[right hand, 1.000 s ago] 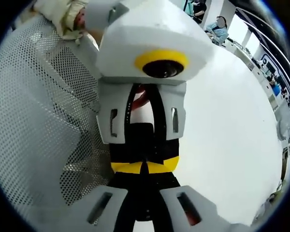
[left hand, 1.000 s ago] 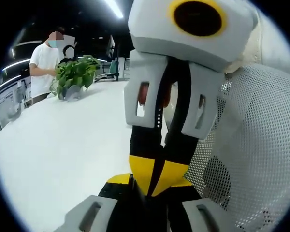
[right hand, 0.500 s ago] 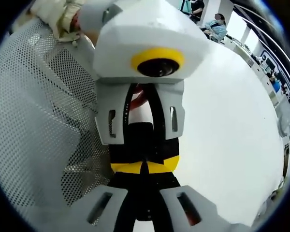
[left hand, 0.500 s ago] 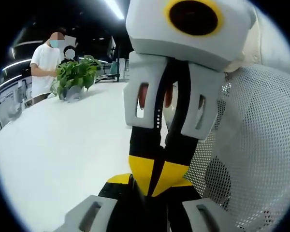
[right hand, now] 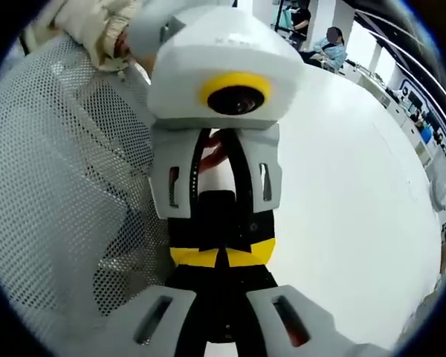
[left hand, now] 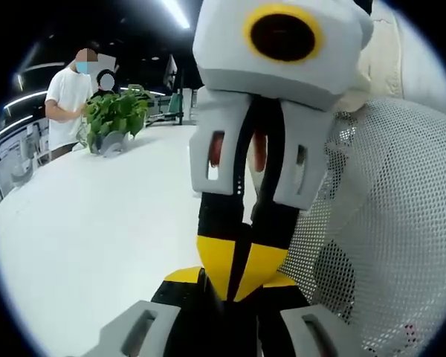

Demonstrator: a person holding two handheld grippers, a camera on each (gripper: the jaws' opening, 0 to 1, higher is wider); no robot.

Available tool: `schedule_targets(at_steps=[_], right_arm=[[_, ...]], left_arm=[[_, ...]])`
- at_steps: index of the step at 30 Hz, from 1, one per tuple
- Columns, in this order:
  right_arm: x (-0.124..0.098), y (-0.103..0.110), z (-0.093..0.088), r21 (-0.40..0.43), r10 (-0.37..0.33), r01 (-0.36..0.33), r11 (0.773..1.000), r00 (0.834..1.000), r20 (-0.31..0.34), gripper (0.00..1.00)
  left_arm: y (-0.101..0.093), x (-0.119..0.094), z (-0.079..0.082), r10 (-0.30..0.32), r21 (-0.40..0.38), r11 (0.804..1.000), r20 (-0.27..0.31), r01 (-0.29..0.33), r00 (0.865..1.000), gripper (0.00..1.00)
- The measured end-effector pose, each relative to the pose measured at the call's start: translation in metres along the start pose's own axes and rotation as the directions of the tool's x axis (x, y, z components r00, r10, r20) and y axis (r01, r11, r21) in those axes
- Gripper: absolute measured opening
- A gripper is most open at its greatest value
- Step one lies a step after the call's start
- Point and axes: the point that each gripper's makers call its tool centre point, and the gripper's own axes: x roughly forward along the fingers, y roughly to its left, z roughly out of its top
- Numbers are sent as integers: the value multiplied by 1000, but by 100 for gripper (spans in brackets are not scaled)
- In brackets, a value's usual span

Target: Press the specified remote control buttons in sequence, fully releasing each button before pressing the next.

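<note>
A broad white table [left hand: 97, 223] is stretching away in the left gripper view, its surface plain and glossy. Near its far edge a leafy green potted plant [left hand: 115, 115] is sitting directly on the tabletop, in a pale grey pot. Along the right side of that view a white perforated mesh sheet [left hand: 386, 223] is lying against the table's surface. In the right gripper view the same white table [right hand: 342, 186] is spreading out to the right, and the mesh sheet [right hand: 59, 193] is covering its left part.
</note>
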Motion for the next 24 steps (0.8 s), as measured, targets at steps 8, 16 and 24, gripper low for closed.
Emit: schedule_targets(at_steps=[8,16,24], right_arm=[[-5,2,-8,18,40,-40,999,999,9,4],[-11,-3,-18,32,27,-27,999,1000,-8,7],[-14,0,-23,17,30,-30,999,999,-16,11]], left_arm=[[0,0,0,-1,2,1000,-2,1,1000,27],[0,0,0,-1,2,1000,-2,1,1000,27],[0,1,0,0,3,1000,-3,0,1000,27]])
